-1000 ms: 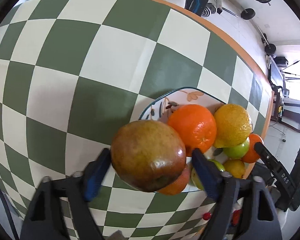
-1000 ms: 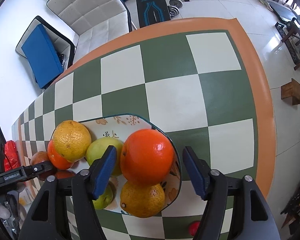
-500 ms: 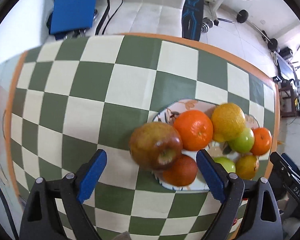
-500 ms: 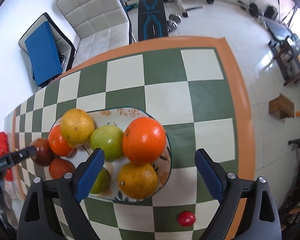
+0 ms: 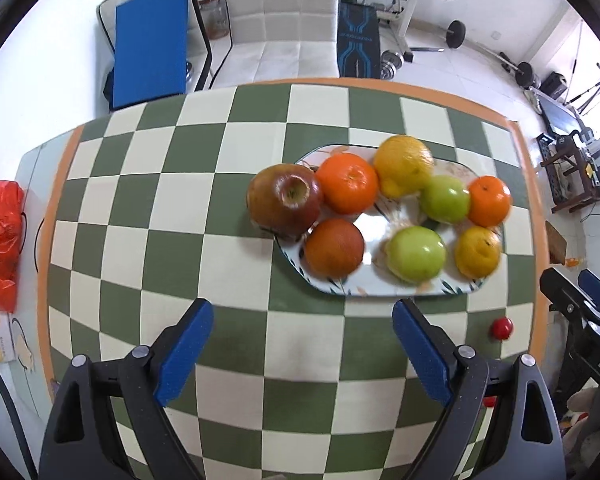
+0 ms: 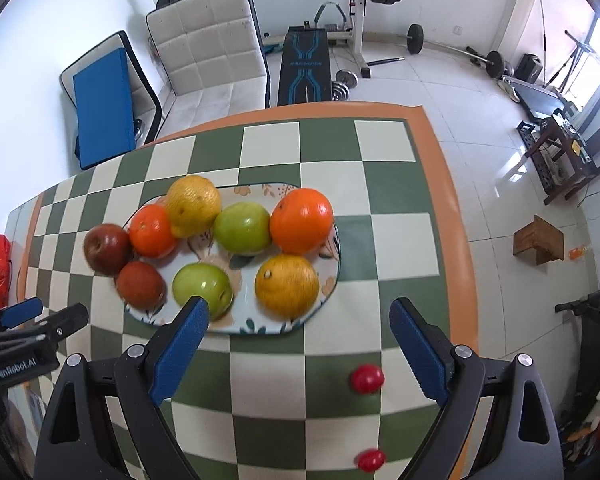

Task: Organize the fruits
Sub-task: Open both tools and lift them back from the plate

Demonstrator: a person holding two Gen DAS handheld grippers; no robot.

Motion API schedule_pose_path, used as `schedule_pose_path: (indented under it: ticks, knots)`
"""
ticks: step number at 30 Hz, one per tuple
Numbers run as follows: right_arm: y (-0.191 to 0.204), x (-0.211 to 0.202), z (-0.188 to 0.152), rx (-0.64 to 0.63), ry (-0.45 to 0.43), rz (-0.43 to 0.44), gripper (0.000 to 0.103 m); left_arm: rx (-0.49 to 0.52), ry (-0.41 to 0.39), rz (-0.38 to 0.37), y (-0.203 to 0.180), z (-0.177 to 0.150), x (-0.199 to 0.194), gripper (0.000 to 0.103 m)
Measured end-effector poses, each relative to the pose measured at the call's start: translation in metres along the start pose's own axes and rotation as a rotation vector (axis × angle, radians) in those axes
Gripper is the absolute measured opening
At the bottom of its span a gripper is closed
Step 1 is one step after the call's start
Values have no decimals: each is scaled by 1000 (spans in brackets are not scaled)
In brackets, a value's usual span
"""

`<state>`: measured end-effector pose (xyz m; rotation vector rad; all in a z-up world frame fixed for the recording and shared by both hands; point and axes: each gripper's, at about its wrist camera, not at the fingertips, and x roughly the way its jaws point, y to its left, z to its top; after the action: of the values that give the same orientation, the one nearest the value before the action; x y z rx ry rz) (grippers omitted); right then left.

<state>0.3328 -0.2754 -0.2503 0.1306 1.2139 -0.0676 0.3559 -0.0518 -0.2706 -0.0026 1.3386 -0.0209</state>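
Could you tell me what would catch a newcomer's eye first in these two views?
Most striking is the patterned plate heaped with oranges, green apples and a yellow citrus on the green-and-cream checkered tablecloth. A big red apple sits at the plate's left end, overhanging its rim. Both the left gripper and right gripper hang open and empty above the cloth.

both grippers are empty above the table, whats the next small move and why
Probably lower the right gripper toward the small red fruit on the tablecloth: it lies off the plate that holds the other fruit, and the jaws stand open and empty.
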Motion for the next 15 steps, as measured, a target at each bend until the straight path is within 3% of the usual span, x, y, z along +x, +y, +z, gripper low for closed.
schedule_pose_path:
  ticks: [15]
  knots:
    - [-7, -113, -52, 23, -145, 29, 94, 39, -197, -19, -14, -56, -107, 92]
